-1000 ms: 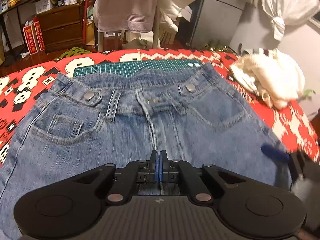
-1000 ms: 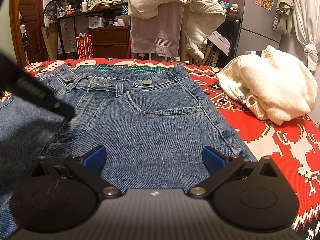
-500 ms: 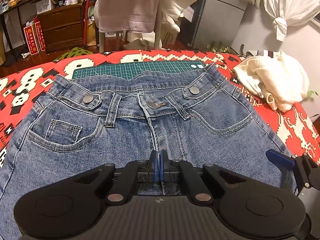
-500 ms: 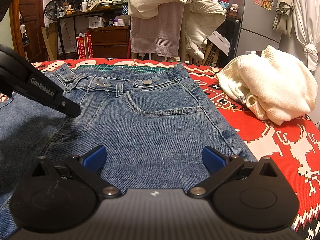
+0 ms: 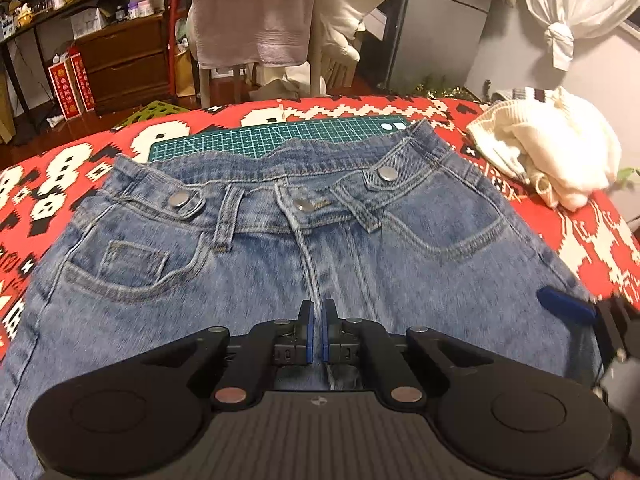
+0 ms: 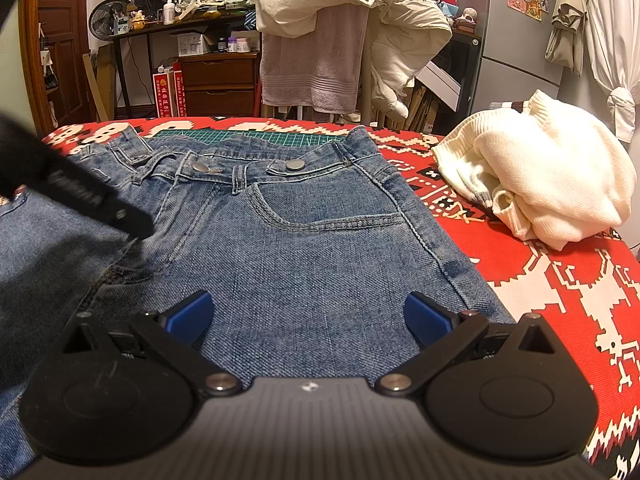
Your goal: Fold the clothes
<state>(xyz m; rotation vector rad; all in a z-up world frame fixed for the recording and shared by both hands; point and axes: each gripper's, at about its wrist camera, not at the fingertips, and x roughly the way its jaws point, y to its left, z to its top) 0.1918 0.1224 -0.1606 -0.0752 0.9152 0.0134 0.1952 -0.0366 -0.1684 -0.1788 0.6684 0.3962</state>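
Currently we see jeans [image 5: 280,264] flat on the red patterned cover [image 5: 60,168]; left hand-held gripper [image 5: 316,330] nearly clenched at the fly seam, right hand-held gripper [image 6: 308,316] spread wide above denim.

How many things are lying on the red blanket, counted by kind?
Jeans: 1
White sweater: 1
Green cutting mat: 1
Total: 3
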